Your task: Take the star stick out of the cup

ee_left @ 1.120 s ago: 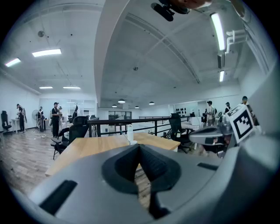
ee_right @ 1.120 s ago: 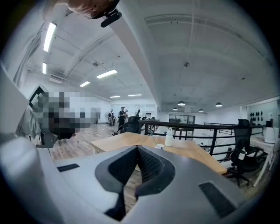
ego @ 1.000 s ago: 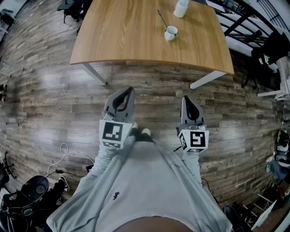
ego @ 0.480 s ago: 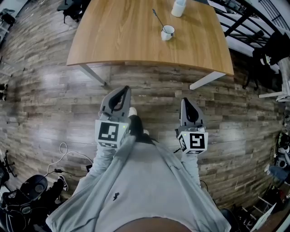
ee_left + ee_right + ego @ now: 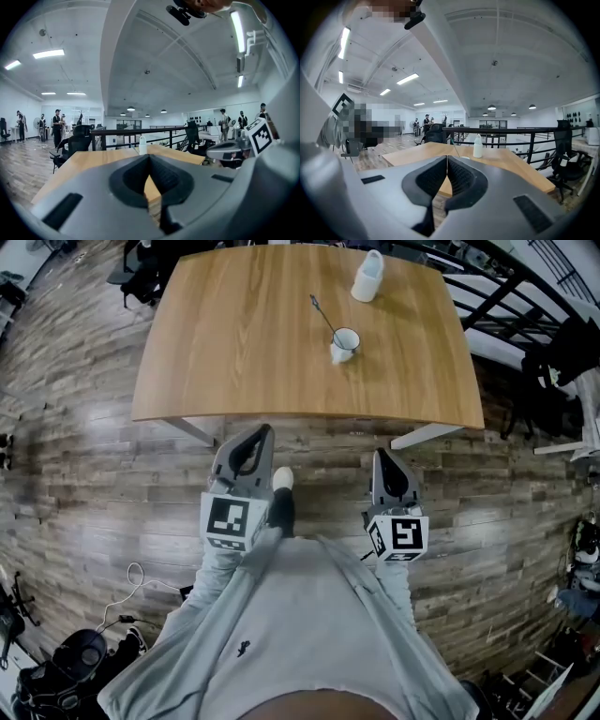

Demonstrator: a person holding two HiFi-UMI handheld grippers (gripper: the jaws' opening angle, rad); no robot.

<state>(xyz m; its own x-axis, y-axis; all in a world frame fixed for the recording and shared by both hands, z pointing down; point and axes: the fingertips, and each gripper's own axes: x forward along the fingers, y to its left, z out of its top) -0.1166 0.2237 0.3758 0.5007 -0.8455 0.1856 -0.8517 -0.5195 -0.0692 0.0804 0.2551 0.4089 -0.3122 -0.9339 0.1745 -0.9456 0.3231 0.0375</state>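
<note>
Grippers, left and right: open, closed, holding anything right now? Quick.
Left gripper: closed, holding nothing.
Right gripper: closed, holding nothing.

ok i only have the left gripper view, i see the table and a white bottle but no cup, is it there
observer: yes, the head view shows a white cup on the table, nearer the person than the bottle.
operator: stick in it
observer: yes, the star stick leans out of the cup toward the far left.
operator: and the right gripper
observer: the right gripper is shut and empty, over the floor short of the table edge, level with the left gripper.
</note>
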